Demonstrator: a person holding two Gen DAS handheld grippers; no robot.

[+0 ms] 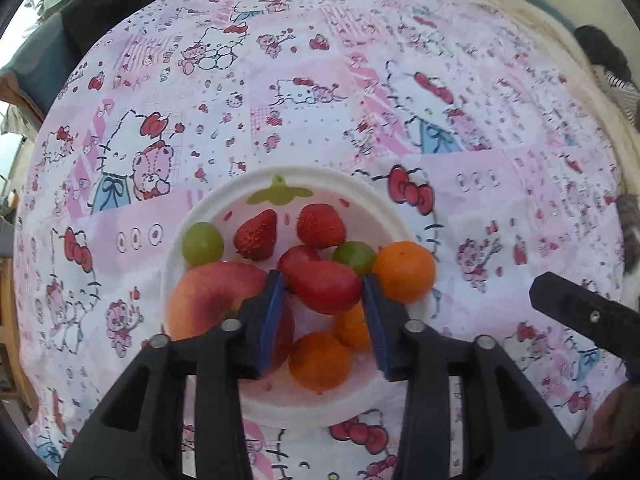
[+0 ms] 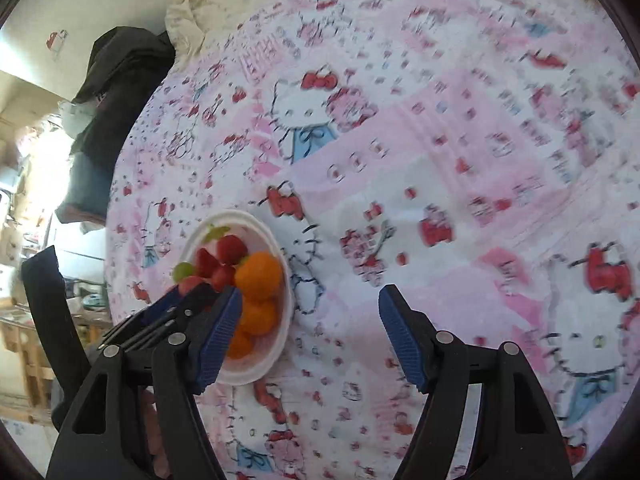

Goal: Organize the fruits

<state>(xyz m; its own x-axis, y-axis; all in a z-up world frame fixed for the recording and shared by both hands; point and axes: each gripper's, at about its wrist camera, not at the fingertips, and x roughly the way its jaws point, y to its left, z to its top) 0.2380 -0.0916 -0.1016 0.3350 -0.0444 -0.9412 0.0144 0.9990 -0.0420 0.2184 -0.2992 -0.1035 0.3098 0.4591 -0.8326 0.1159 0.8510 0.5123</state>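
**Fruit bowl under left gripper, right gripper off to the side**

Bowl (image 1: 256,184), white with a strawberry print, sits on a pink cartoon-cat tablecloth (image 1: 480,200), lower centre of the left wrist view. It holds two strawberries (image 1: 256,234), two green grapes (image 1: 202,242), a red pear-shaped fruit (image 1: 326,286), a peach-coloured apple (image 1: 212,296) and several oranges (image 1: 404,270).

Left gripper (image 1: 324,296) hangs right above the bowl, pointing steeply down. Jaws part-open, blue pads standing either side of the red fruit, which lies between and just past the tips. Small gaps show at both pads, so no grip; nothing held. Apple sits left of the left pad, topmost orange right of the right pad, two more oranges low in the bowl between the fingers. Whether the tips touch any fruit: cannot tell.

Right wrist view: right gripper (image 2: 310,304) over bare cloth, jaws wide apart, empty. Bowl (image 2: 280,344) sits at lower left of that frame, partly behind the gripper's left finger, well clear of the space between the pads. Left gripper's fingers (image 2: 176,304) show there too, over the bowl's left edge. The right gripper's black finger pokes in at the right edge of the left wrist view, beside the bowl, apart from it.

Dark clothing (image 2: 120,80) lies at the cloth's upper left edge. Right view is motion-blurred.
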